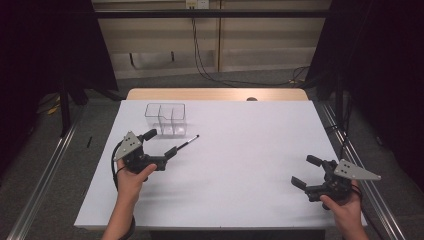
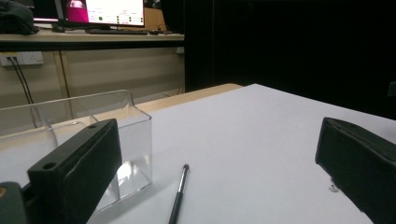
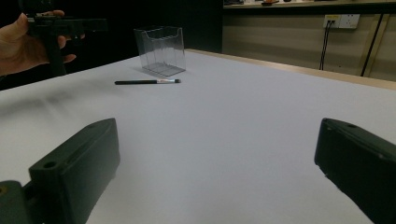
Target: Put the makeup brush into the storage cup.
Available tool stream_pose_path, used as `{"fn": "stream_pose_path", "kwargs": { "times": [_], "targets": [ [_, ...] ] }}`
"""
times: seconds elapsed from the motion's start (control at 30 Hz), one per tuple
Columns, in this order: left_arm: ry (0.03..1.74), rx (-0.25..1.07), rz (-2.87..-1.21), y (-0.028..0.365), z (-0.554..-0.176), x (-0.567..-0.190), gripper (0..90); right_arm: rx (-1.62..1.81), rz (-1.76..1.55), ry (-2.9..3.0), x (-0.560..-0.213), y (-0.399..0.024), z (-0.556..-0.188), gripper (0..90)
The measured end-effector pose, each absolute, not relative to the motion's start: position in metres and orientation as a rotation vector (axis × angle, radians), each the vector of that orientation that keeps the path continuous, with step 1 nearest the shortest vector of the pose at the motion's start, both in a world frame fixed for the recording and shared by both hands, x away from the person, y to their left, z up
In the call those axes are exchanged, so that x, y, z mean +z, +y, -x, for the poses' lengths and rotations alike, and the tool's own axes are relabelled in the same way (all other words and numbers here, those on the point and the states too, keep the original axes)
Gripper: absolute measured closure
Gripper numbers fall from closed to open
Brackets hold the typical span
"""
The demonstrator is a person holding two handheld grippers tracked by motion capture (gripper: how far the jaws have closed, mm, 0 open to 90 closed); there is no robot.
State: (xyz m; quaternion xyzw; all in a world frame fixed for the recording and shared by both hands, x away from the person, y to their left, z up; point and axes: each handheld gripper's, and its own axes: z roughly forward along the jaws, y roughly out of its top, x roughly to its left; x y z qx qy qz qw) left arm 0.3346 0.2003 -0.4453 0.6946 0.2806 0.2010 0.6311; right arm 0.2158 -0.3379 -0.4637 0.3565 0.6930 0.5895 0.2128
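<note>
A thin black pen (image 1: 187,142) lies flat on the white table top (image 1: 240,165), just right of a clear plastic box (image 1: 165,120) with dividers inside. My left gripper (image 1: 161,143) is open beside the near end of the pen, with nothing between its jaws. In the left gripper view the pen (image 2: 178,193) lies between the wide-apart jaws of this gripper (image 2: 217,186), and the clear box (image 2: 93,135) stands just behind the left jaw. My right gripper (image 1: 306,171) is open and empty near the table's front right corner. The right gripper view shows its jaws (image 3: 217,177) apart, with the pen (image 3: 147,81) and box (image 3: 160,50) far off.
The clear box looks empty. A bare wooden strip (image 1: 215,94) runs along the table's far edge. Metal rails (image 1: 45,175) flank the table on the floor. In the right gripper view the other hand (image 3: 21,44) is at the upper left.
</note>
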Motion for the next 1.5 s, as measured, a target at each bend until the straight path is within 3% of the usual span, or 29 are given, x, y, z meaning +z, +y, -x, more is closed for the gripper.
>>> {"fn": "stream_pose_path", "kwargs": {
  "times": [1.5],
  "targets": [
    [0.728, 0.428, -1.628, 0.169, -0.389, -0.461, 0.5, 1.634, -0.984, 1.93, -0.465, -0.34, -0.214, 0.0]
  ]
}}
